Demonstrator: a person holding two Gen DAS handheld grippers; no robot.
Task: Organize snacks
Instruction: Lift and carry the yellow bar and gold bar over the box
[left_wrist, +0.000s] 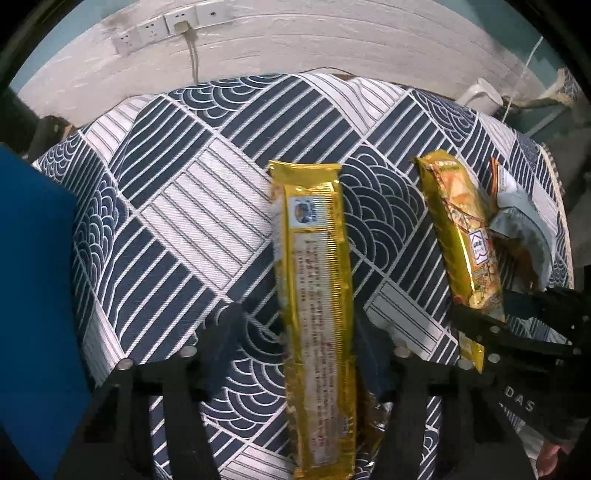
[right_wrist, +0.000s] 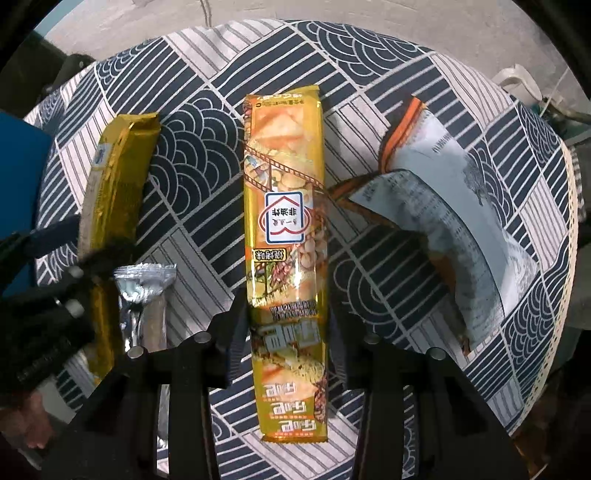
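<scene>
A long gold snack pack (left_wrist: 314, 295), printed text side up, runs between the fingers of my left gripper (left_wrist: 295, 332). Its right finger is at the pack's edge, while a strip of cloth shows between the left finger (left_wrist: 221, 339) and the pack, so the gripper is open. In the right wrist view this pack (right_wrist: 114, 184) stands tilted at the left with the left gripper (right_wrist: 88, 251) around it. A second gold pack (right_wrist: 286, 221) with a heart logo lies flat on the cloth, and my right gripper (right_wrist: 286, 317) has both pads against its sides. That pack (left_wrist: 461, 240) also shows at the right of the left wrist view.
A round table under a navy-and-white patterned cloth (right_wrist: 369, 55) carries a grey-and-orange bag (right_wrist: 443, 221) at the right and a small silver packet (right_wrist: 144, 291) beside the tilted pack. A blue surface (left_wrist: 33, 277) stands at the left. The wall behind has sockets (left_wrist: 162, 26).
</scene>
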